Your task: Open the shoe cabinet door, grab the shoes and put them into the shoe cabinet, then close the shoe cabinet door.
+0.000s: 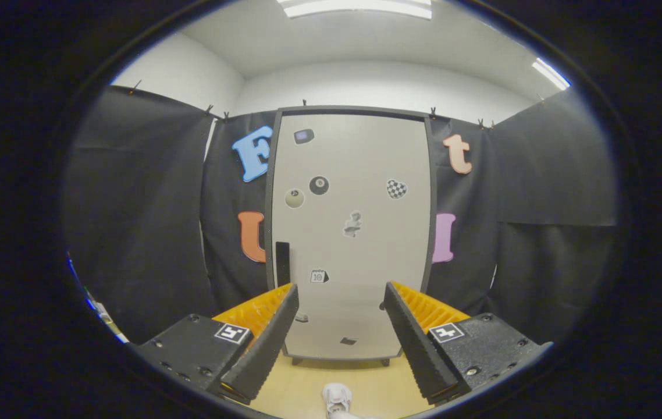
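You're squared up to the shoe cabinet [351, 233] now, its pale door [366, 174] shut flat inside the dark frame, stickers dotted over it, standing on short feet at the far edge of the wooden floor [302, 384] against the black booth wall. Your hand-held gripper [340, 337] hangs released, both fingers spread wide with nothing between them, and the lower part of the door shows in the gap. The thing to aim for is the dark vertical handle [282, 263], set on the door's left edge, just beyond your left finger [267, 343]. So the opening is the step in hand, I'd say, and nothing of it is done yet. Shift left until the handle sits midway between the fingers, go in level, and close only once both pads are past its front face. From here I can't tell how far the handle stands off the door, so ease in rather than jab. With the handle on the left, the hinges are most likely on the right; pull in an arc around that side, not straight back, or the grip may slip off. Mind the white shoe [337, 398] lying on the floor just below the fingers, well short of the cabinet: it looks to sit in the door's swing path, so open gently and watch for contact.
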